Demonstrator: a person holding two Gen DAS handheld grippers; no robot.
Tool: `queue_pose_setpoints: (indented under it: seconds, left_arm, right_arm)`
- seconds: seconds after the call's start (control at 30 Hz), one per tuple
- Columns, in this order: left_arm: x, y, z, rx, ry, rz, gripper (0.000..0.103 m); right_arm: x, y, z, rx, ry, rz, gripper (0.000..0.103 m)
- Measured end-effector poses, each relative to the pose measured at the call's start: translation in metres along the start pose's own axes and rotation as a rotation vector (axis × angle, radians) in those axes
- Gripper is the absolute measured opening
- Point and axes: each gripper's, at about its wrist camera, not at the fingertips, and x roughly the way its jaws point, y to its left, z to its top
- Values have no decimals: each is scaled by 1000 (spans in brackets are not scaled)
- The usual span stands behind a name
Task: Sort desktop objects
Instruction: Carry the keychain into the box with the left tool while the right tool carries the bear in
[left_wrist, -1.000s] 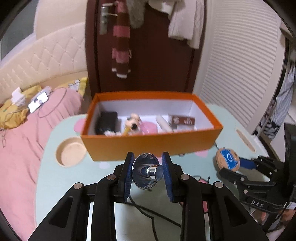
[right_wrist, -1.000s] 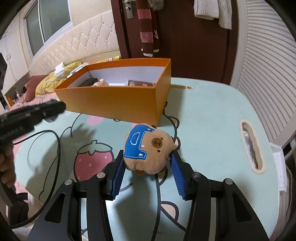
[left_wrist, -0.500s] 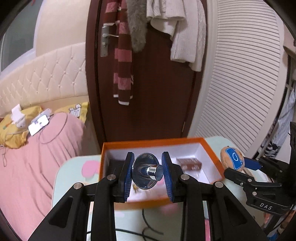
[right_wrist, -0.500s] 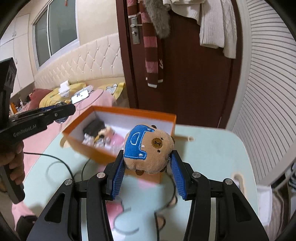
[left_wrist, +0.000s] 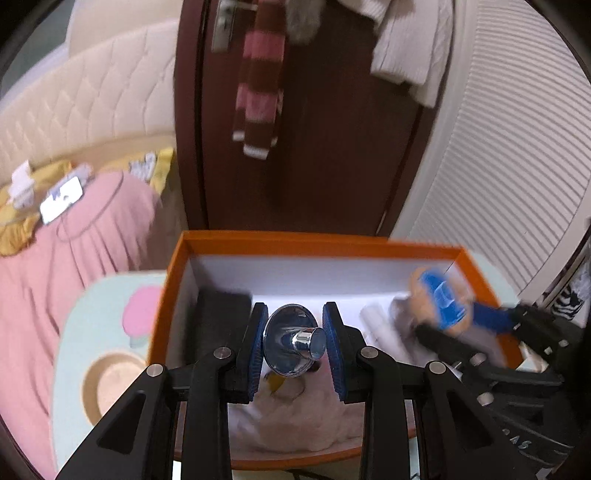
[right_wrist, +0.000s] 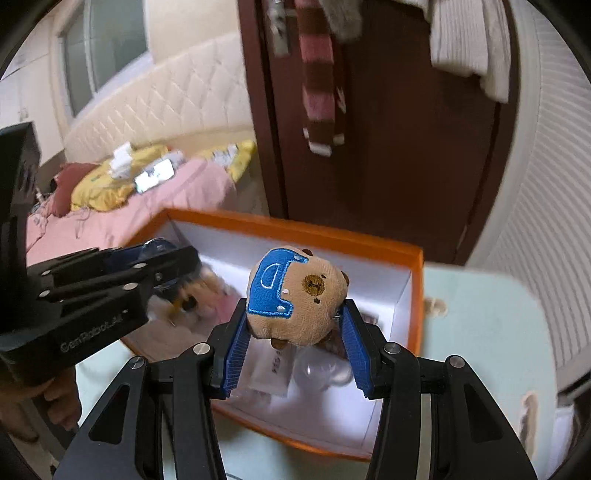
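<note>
Our left gripper (left_wrist: 294, 343) is clamped on a shiny metal knob (left_wrist: 295, 341), its blue pads pressed against the rim of the flared disc, and it hangs over the open orange box (left_wrist: 317, 243). Our right gripper (right_wrist: 297, 339) is closed part-way on a brown plush bear (right_wrist: 297, 299) with a blue patch, squeezed between both pads, also above the box, toward its right end.

Under the knob, the box's contents are mostly covered by our own fingers: we make out a dark block (left_wrist: 221, 314) against the left wall, something pale pink and soft (left_wrist: 295, 413) at the near side with a small yellow piece on it, and a white tube-like thing (left_wrist: 376, 325) further right, all blurred. In the right wrist view a white packet (right_wrist: 271, 369) and a clear rounded item (right_wrist: 321, 369) lie below the bear, their print too smeared to read.

The box sits on a mint-green table (right_wrist: 480, 332) with a round recess (left_wrist: 107, 384); its near edge is cut off. Beyond are a pink bed (left_wrist: 74, 240) and a dark door (left_wrist: 332, 147) hung with a striped scarf (left_wrist: 258, 81). A hand (right_wrist: 55, 398) grips the left handle, only partly visible.
</note>
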Motion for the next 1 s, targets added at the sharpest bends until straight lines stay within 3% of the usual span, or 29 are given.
queue_pose_setpoints:
  seconds: [0.3,1.0]
  left_arm:
    - [2,-6,-2,19,7,7,29]
    - [3,-4,-1,24,17,7,29]
  right_arm:
    - [0,3,-8,-46,-32,-44,49]
    - [-1,3,-4,-44,-26,-41,49]
